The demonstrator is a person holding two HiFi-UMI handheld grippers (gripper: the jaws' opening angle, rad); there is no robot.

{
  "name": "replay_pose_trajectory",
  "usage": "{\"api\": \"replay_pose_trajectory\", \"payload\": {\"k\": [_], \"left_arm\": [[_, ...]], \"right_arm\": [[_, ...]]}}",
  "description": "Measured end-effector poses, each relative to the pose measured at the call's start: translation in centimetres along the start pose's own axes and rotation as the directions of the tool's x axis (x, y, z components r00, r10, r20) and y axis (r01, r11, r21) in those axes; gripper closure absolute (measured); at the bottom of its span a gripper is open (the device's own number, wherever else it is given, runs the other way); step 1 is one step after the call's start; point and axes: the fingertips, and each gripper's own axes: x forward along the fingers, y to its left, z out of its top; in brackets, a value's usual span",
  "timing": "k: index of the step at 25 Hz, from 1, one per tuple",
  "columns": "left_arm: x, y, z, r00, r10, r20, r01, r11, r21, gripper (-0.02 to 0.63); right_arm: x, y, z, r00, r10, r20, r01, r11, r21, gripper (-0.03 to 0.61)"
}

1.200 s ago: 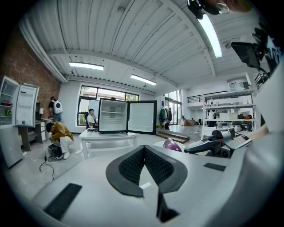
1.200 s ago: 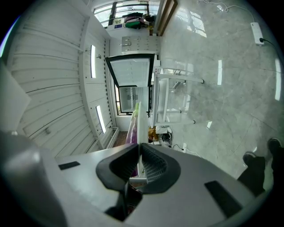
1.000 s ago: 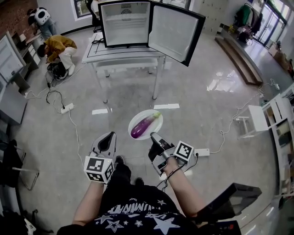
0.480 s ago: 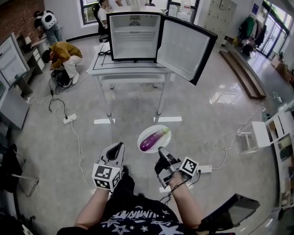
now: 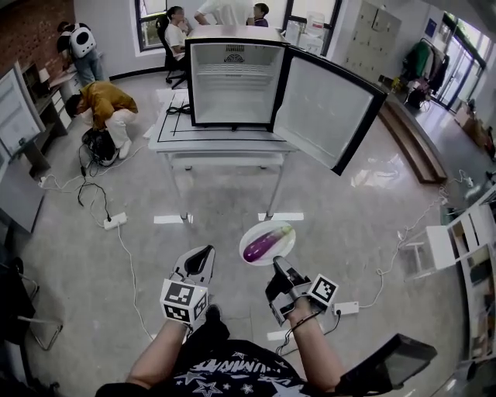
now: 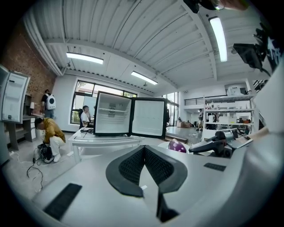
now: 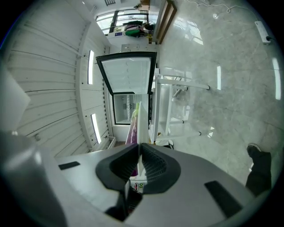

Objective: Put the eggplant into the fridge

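Eggplant [image 6: 177,145] was mostly hidden behind left gripper [image 6: 144,146] body, plate [image 7: 138,126] showed only edge-on, people [image 5: 226,11] behind fridge [image 5: 232,32] were cut off by top edge.

Both tools held out ahead of the body, side by side.
The left tool [image 5: 204,254] is carried upright on a bare forearm [image 5: 157,350], jaws pressed together with nothing between them. The right tool [image 5: 277,264] is rolled onto its side, jaws clamped on the rim of a plate [image 5: 257,231].
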Motion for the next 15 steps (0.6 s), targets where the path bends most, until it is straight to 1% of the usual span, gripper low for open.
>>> {"api": "replay_pose_trajectory", "payload": {"k": [5, 9, 12, 15], "left_arm": [[3.2, 4.5, 1.7, 1.000, -0.017, 0.016, 0.017, 1.000, 0.009, 0.604], [5.5, 8.8, 2.8, 1.000, -0.022, 0.022, 0.022, 1.000, 0.000, 0.604], [7.1, 11.2, 3.2, 0.999, -0.029, 0.025, 0.029, 1.000, -0.001, 0.604], [8.2, 13.0, 2.8, 0.999, -0.036, 0.022, 0.036, 0.999, -0.007, 0.604]], "right_arm": [[5.8, 0.7, 0.8, 1.000, 0.000, 0.011, 0.000, 1.000, -0.008, 0.555], [10.8, 1.6, 1.1, 1.000, 0.005, 0.014, -0.005, 1.000, -0.018, 0.555], [13.7, 2.0, 1.4, 1.000, 0.016, 0.021, -0.015, 0.999, -0.031, 0.555], [15.8, 1.5, 1.5, 1.000, 0.014, 0.023, -0.013, 0.999, -0.033, 0.555]]}}
